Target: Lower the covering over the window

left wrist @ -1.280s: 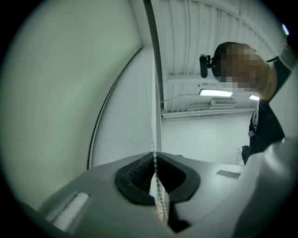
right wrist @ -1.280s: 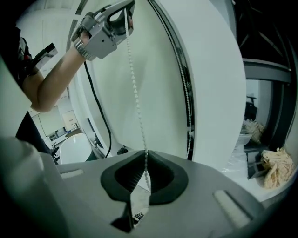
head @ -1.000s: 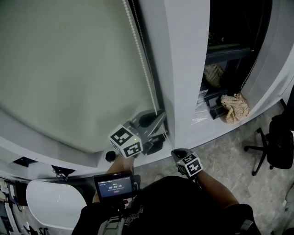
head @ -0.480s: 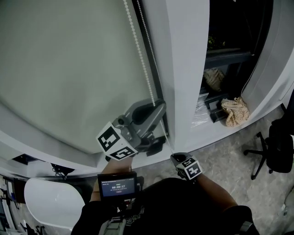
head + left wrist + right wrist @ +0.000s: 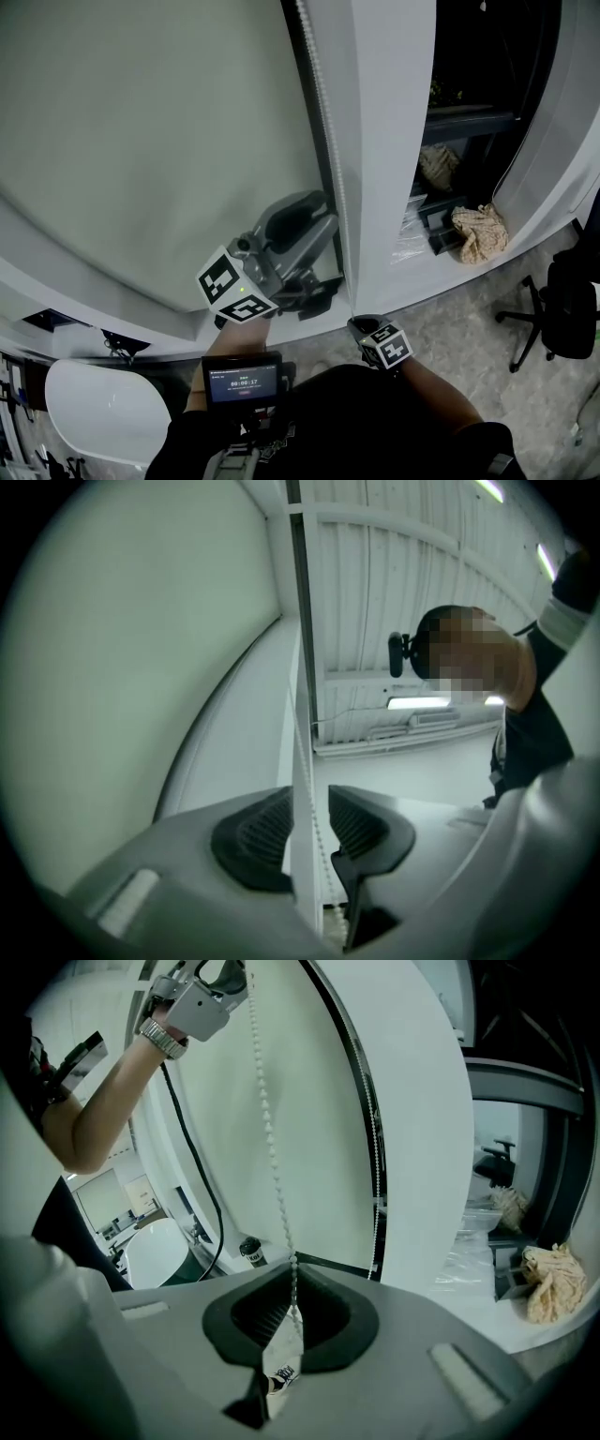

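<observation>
A white window frame (image 5: pixel 389 141) backs the scene, with the grey roller blind (image 5: pixel 141 141) spread from 9 to 12 o'clock and its bead chain (image 5: pixel 325 122) hanging along the blind's right edge. Near centre, the left gripper (image 5: pixel 305 214) has just been opening its jaws, which stand spread around the chain, seemingly without touching it. At 6 o'clock the right gripper (image 5: pixel 356 322) pinches the chain lower down.

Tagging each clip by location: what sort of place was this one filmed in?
Probably an office or a similar workroom: a large roller blind with its bead chain, a wheeled office chair, and a ceiling strip light all point that way.
</observation>
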